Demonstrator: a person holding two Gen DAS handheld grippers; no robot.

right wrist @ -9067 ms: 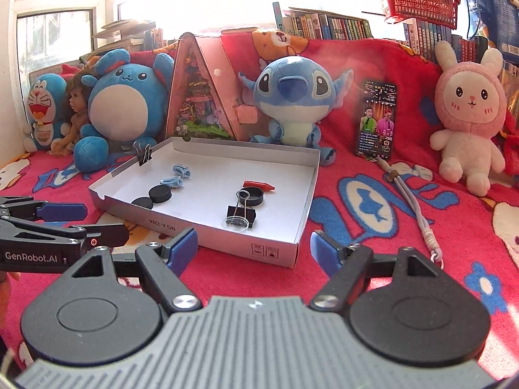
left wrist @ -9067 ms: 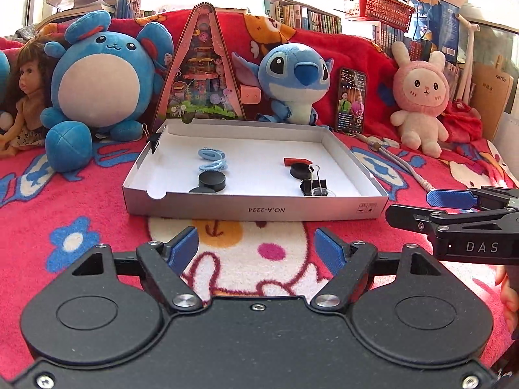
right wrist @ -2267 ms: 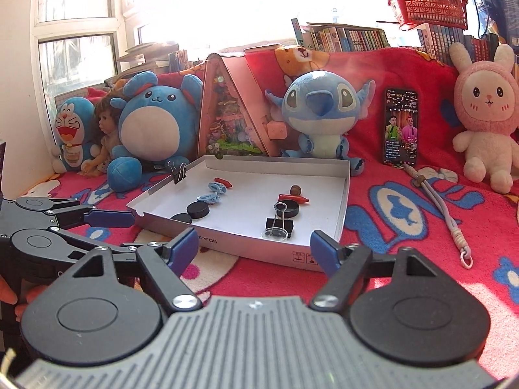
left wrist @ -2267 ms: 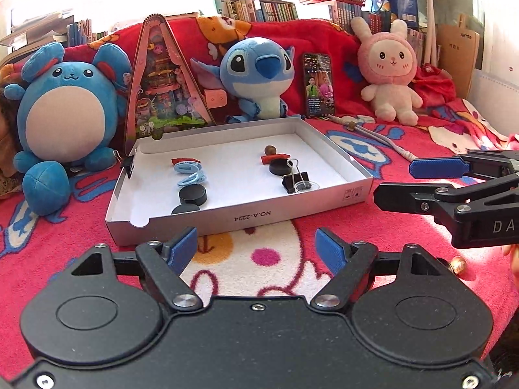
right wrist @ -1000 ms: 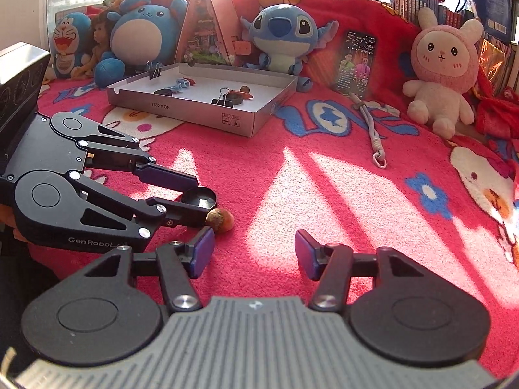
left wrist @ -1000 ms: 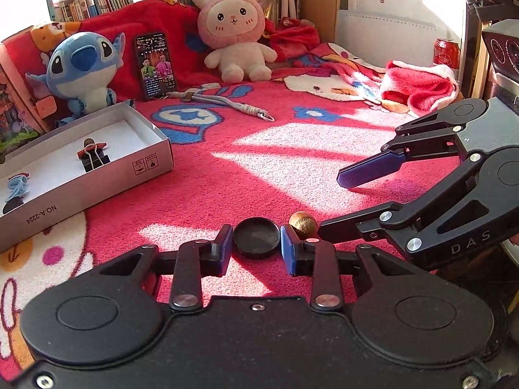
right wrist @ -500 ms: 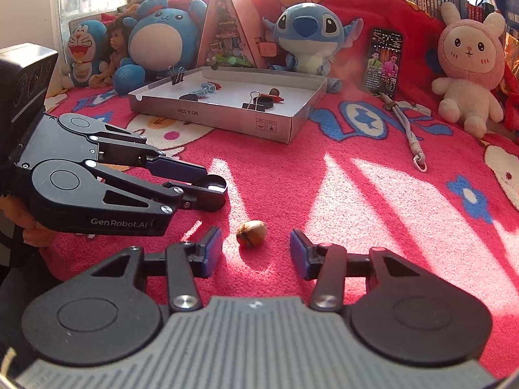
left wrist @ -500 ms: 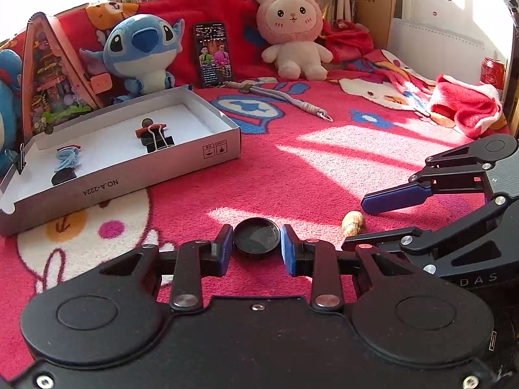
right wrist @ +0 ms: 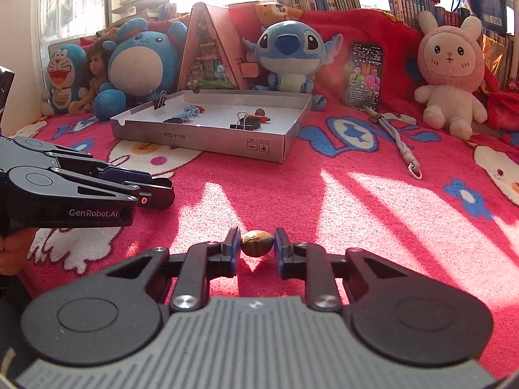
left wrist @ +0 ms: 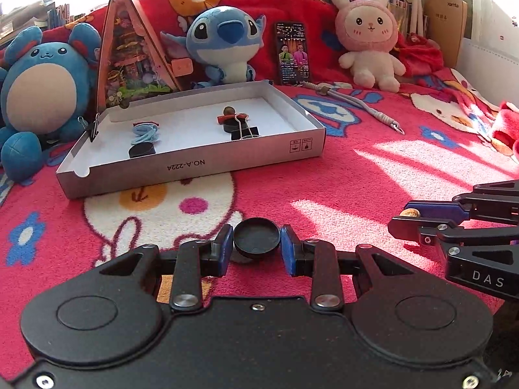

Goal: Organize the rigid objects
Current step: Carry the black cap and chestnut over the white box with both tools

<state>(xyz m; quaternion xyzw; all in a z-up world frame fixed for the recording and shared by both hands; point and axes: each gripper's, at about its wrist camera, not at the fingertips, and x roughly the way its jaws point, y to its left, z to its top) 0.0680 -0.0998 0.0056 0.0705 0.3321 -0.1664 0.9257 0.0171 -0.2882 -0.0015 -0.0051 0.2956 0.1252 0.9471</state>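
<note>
Two small rigid pieces in hand at once: black round cap (left wrist: 256, 238) pinched between the pads of the left tool (left wrist: 256, 250), low centre of the left wrist view, and brown nut (right wrist: 256, 242) caught between the pads of the right tool (right wrist: 257, 249), low centre of the right wrist view. Both tools narrowed right down onto their pieces; right jaws just closed in, with the nut between them. Nut apparently at blanket level, not clearly lifted.

Further out, white cardboard box (left wrist: 194, 162) at upper centre-left on the red blanket (left wrist: 340, 188), already holding another black cap (left wrist: 141, 150), blue cord (left wrist: 146, 131), binder clip (left wrist: 243, 131) and a few smaller bits. Beyond it, plush toys along the back: blue Stitch toy (left wrist: 227, 45), pink rabbit (left wrist: 368, 39), round blue toy (left wrist: 39, 87).

Step in hand, by judgement: pickup done on both sides, carry to the box next. Calls for lifting clear of the pile of the blanket, crossing over the near wall of the box, and letting go low over a bare patch of its floor, since cap and nut may both roll.

Against half a second earlier: right jaws then apart with the nut lying loose between them; left view now swung round, box nearer centre frame and seen more square-on. Cap held just the same.
</note>
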